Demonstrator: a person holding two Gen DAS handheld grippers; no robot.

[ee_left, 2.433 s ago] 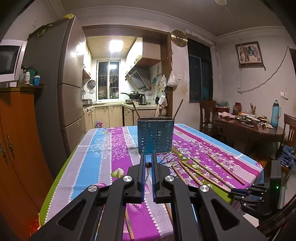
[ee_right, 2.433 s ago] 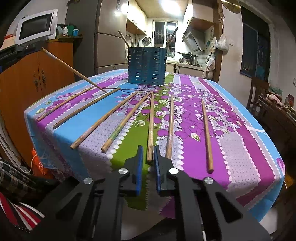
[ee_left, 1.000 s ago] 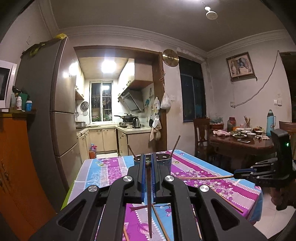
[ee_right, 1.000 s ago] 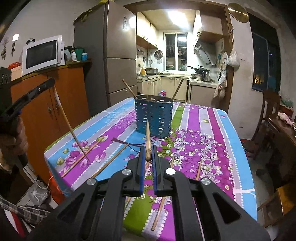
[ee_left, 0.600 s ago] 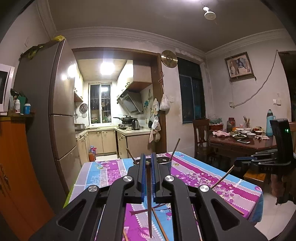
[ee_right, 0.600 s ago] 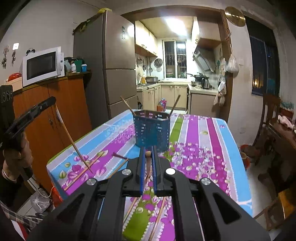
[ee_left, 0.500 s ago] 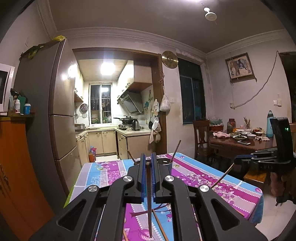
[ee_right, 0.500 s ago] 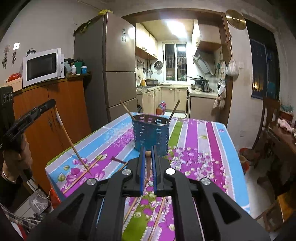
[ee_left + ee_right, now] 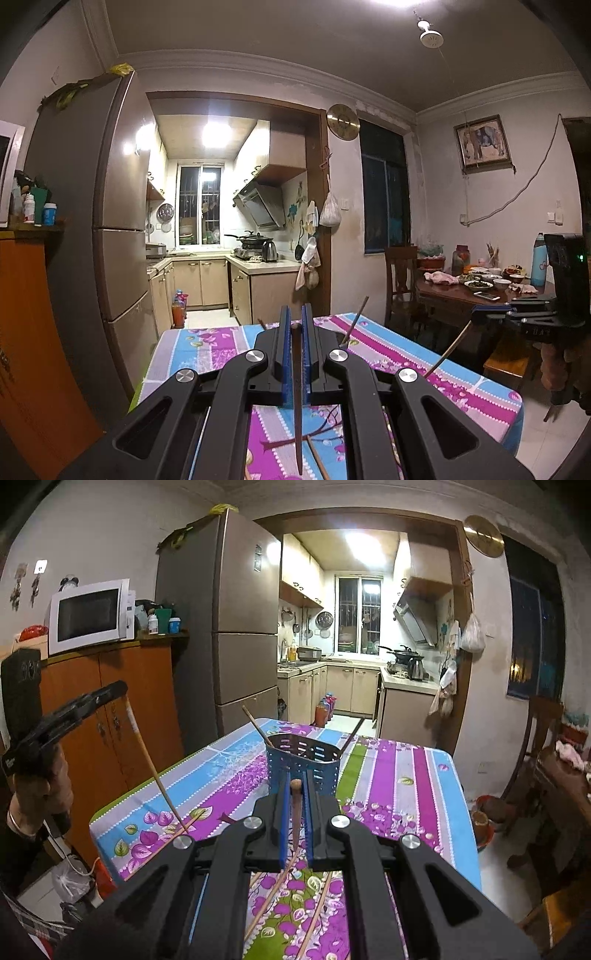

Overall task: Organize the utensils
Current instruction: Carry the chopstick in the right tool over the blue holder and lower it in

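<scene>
Both hand-held grippers had risen since the earlier frames, the worktop (image 9: 384, 775) dropping lower in each view. At lower centre, the left hand-held gripper (image 9: 296, 325) was clamped on a dark chopstick (image 9: 297, 406) hanging point-down. The right hand-held gripper (image 9: 295, 786) pinched another chopstick (image 9: 294, 812), just before the blue utensil holder (image 9: 325, 771) at mid-frame. Loose chopsticks (image 9: 271, 897) lay on the cloth below.

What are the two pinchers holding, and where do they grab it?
Each holds one chopstick near its thick top end, the thin end hanging down. The left gripper is shut on a dark chopstick; the right gripper is shut on a brown chopstick.
</scene>
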